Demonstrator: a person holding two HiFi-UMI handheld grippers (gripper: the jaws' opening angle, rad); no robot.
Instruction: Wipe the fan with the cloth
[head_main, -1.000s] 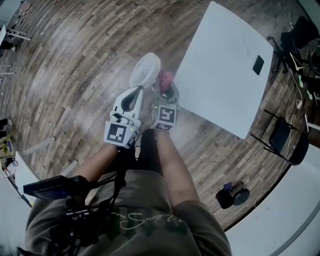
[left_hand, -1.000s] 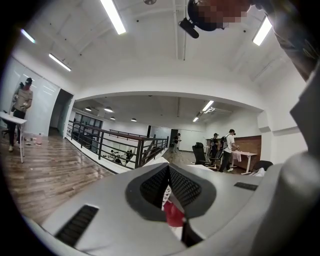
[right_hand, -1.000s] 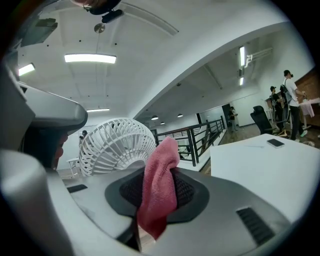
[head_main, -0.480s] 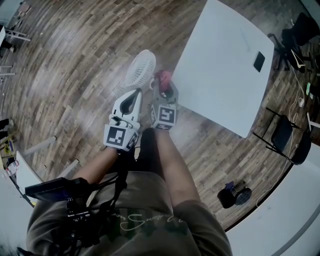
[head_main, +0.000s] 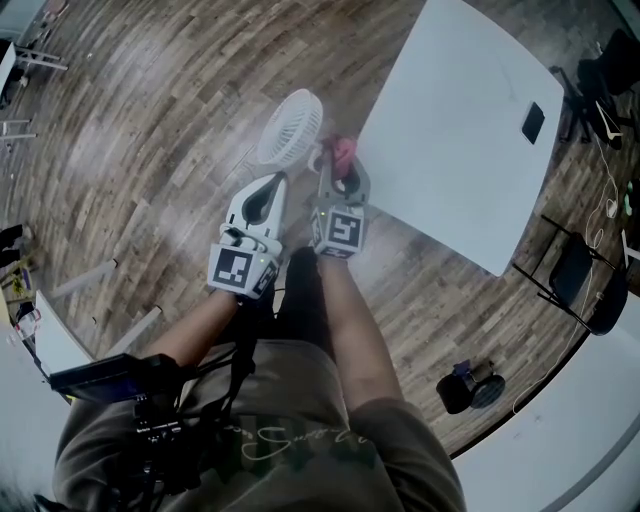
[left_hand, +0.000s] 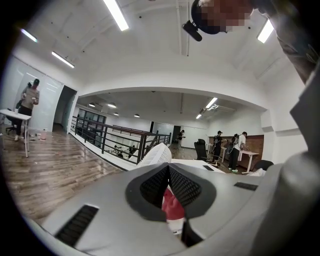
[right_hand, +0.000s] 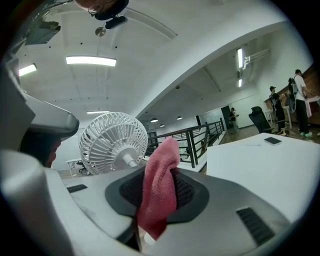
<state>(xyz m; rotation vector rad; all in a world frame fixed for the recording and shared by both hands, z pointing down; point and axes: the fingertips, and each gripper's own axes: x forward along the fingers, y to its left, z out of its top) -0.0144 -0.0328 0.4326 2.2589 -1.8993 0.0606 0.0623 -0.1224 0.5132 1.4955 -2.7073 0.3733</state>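
Fan (head_main: 291, 127) is off the table (head_main: 450, 120) and up in the air over the wood floor (head_main: 150, 120), its white cage just at 12 o'clock from the tips of the left gripper (head_main: 272, 182). Left jaws are pressed fully together. The fan's rim rises right beyond them in the left gripper view, so I read this as a pinch on some thin lower part of the fan, though the contact point itself does not show. A small red bit sits low between the pads; cannot tell what it is. Right gripper (head_main: 338, 172) sits beside the left, at its 3 o'clock, jaws partly closed and clamped on the pink cloth (right_hand: 159, 190), which stands up out of the pads and also hangs below them. In the right gripper view the fan is at 10 o'clock of the cloth, near but apart: no wiping contact yet. The table lies at 3 o'clock of both grippers. Reasoning on the setup: one tool fixes the fan so it cannot swing away, and the cloth sticks out past the jaws so that fabric, not hard pads, meets the cage. Next move likely calls for closing the gap toward 10 o'clock with light pressure, since a thin pinch could let the fan twist.
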